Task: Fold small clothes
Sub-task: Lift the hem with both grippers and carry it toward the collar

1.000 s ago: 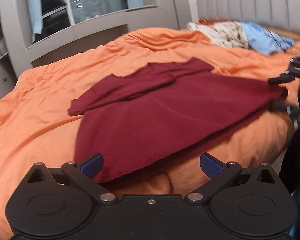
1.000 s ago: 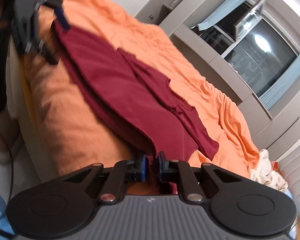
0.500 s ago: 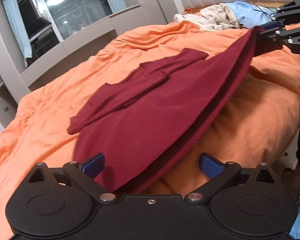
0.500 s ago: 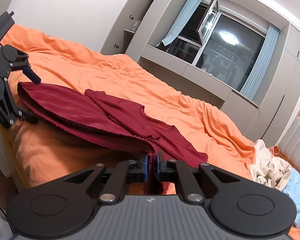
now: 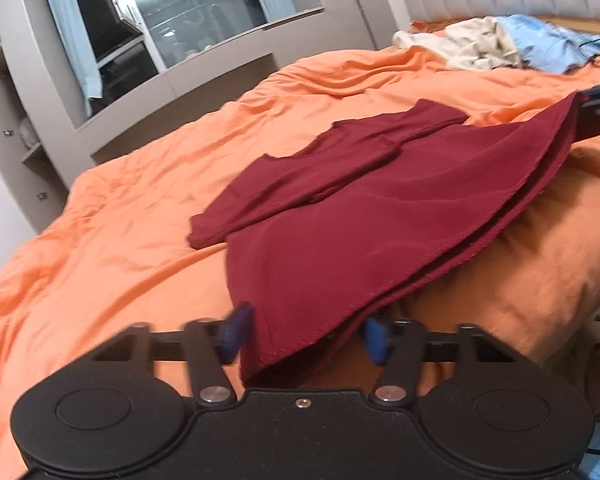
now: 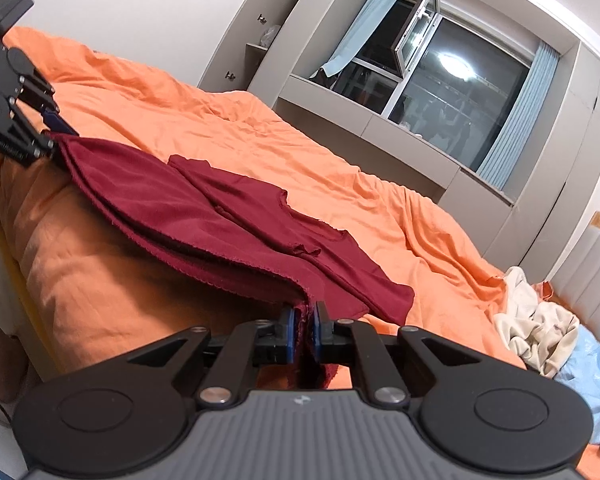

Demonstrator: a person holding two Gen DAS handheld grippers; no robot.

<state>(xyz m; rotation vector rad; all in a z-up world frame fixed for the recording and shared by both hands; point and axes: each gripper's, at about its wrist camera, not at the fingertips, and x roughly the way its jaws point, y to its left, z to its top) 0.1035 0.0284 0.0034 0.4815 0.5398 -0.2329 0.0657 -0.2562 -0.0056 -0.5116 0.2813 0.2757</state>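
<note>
Fingers (image 6: 288,334) of the right gripper (image 6: 303,334) are clamped narrow on one hem corner of the maroon garment (image 5: 380,216), so that corner is kept lifted off the orange bed cover (image 5: 120,208). On the left gripper (image 5: 306,336) the fingers (image 5: 236,330) are closing, with the other hem corner hanging between them, though firm contact cannot be told because of blur. Both corners are held at the near edge of the bed, apparently so the hem can be carried over toward the collar. Across the bed, toward the headboard corner, a pile of other clothes (image 5: 484,42) is left.
</note>
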